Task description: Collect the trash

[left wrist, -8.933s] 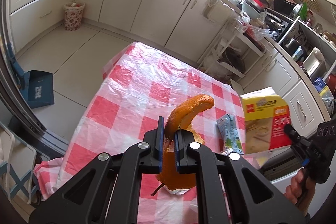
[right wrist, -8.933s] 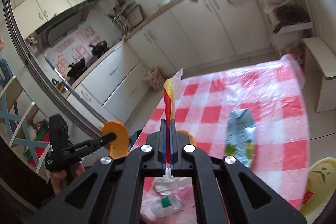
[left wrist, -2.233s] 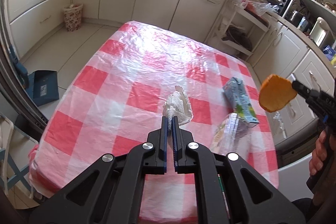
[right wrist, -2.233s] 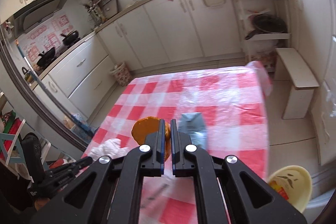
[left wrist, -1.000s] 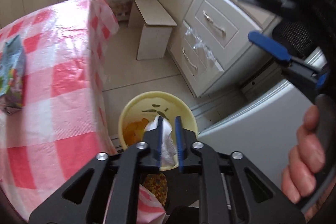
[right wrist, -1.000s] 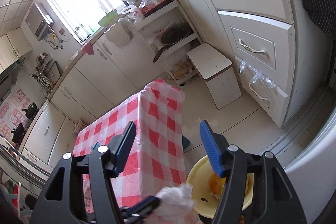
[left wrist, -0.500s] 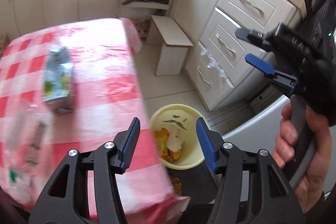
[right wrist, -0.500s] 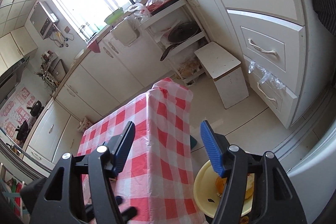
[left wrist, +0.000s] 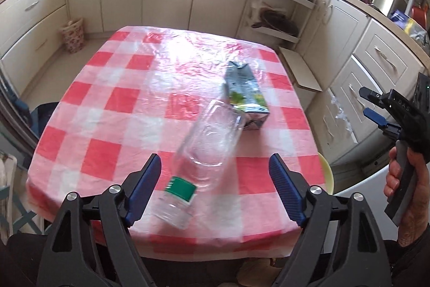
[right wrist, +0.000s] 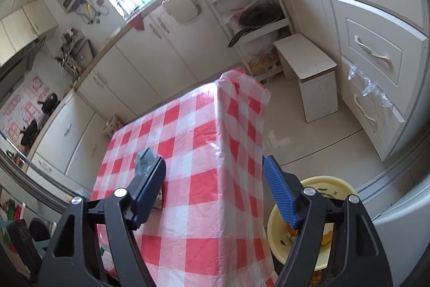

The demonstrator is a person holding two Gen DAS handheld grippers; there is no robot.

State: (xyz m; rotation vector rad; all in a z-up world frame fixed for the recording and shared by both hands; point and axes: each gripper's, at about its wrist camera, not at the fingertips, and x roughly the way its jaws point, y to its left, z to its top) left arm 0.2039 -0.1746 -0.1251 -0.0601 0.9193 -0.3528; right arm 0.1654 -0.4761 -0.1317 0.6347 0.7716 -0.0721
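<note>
A clear plastic bottle [left wrist: 207,141] with a green-banded label lies on the red-checked table [left wrist: 121,98], and a juice carton [left wrist: 246,96] lies just beyond it. My left gripper [left wrist: 215,179] is open and empty, held over the bottle's near end. My right gripper [right wrist: 215,184] is open and empty, off the table's right side above the floor; it also shows in the left wrist view [left wrist: 376,109]. The yellow trash bin [right wrist: 322,222] stands on the floor beside the table with peel in it. The carton [right wrist: 146,163] sits partly behind my right gripper's left finger.
A white stool [right wrist: 309,71] stands on the floor past the table's far corner. Cabinets and drawers [right wrist: 376,45] run along the right. A small patterned basket [left wrist: 72,34] stands by the far cabinets. The bin's rim [left wrist: 328,174] shows at the table's right edge.
My left gripper let the crumpled tissue go into the yellow bin, opened, and swung back to face the table over the bottle. The right gripper stayed open and shifted only slightly.
</note>
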